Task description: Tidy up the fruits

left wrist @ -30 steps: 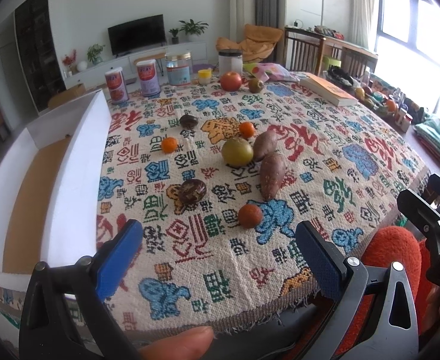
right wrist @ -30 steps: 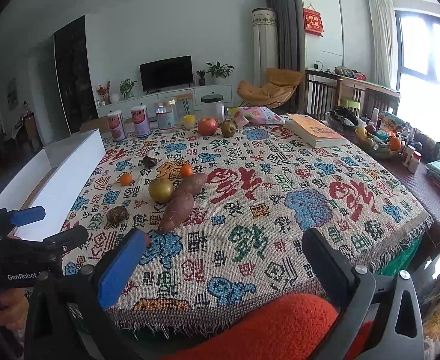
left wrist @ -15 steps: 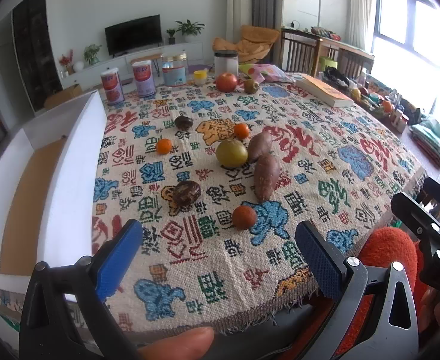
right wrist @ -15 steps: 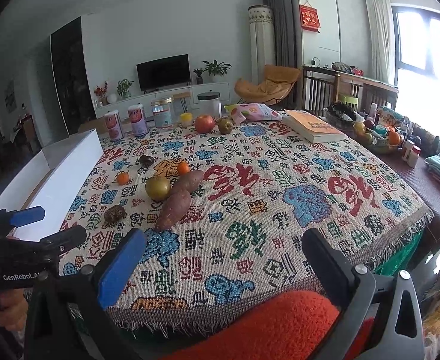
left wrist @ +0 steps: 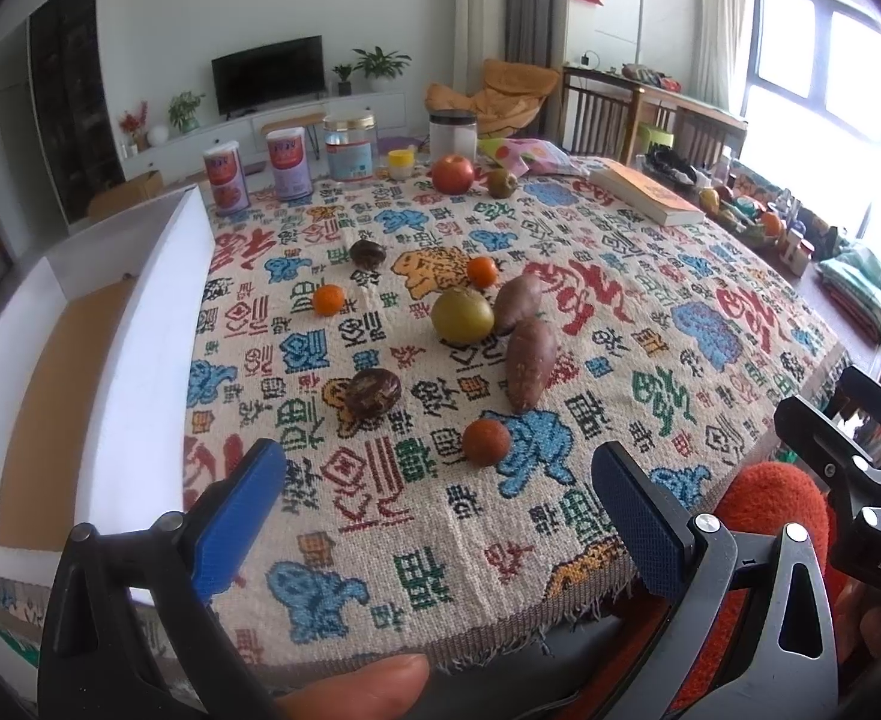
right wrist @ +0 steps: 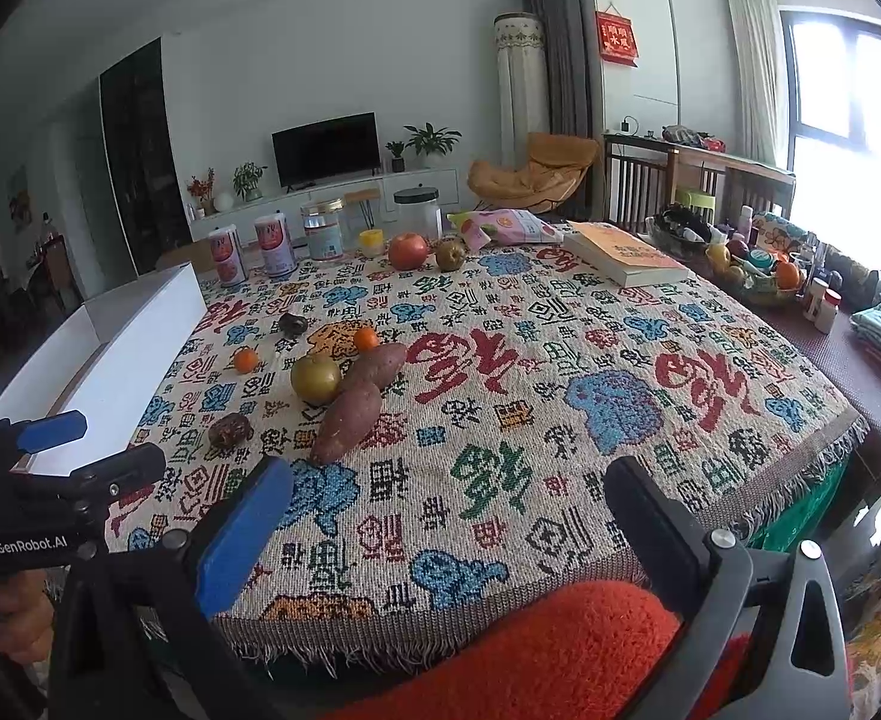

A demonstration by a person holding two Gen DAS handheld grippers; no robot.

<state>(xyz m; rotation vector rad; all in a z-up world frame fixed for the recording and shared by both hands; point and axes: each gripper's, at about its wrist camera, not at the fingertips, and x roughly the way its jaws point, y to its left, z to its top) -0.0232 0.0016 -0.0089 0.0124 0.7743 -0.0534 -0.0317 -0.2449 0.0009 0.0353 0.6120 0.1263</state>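
Table [left wrist: 740, 324]: covered by a woven cloth [right wrist: 560, 420] patterned with red, blue, green and black characters, fringed along the near edge.

White box [left wrist: 140, 360]: long, open-topped, brown floor inside, set against the table's left edge.

Book [right wrist: 623, 252]: orange cover, lying flat near the far right corner.

Snack bag [right wrist: 506, 225]: pink, lying at the far edge just left of the book.

Jars and tins along the far edge: a clear jar with a dark lid [left wrist: 452, 135], a gold-lidded jar [left wrist: 349, 147], two pink-labelled tins [left wrist: 287, 162], a small yellow cup [left wrist: 399, 165].

Left gripper [left wrist: 434, 492]: low at the near table edge, blue pads spread wide, nothing between them. A fingertip [left wrist: 356, 690] shows at the bottom of its view.

Right gripper [right wrist: 440, 516]: also at the near edge, jaws spread wide and empty, over an orange fuzzy fabric [right wrist: 530, 648].

Fruit and produce, all on the cloth, none in the box:
- Two sweet potatoes, one nearer [left wrist: 530, 363], one farther [left wrist: 517, 303], lying end to end.
- Green-yellow round fruit [left wrist: 462, 316], touching the farther sweet potato on its left.
- Red apple [left wrist: 452, 174] and a brownish pear [left wrist: 502, 183], side by side at the far edge.
- Two dark mottled fruits, one near [left wrist: 373, 393], one far [left wrist: 367, 254].
- Three small oranges: nearest [left wrist: 486, 442], left of centre [left wrist: 327, 300], and beyond the green-yellow fruit [left wrist: 481, 271].
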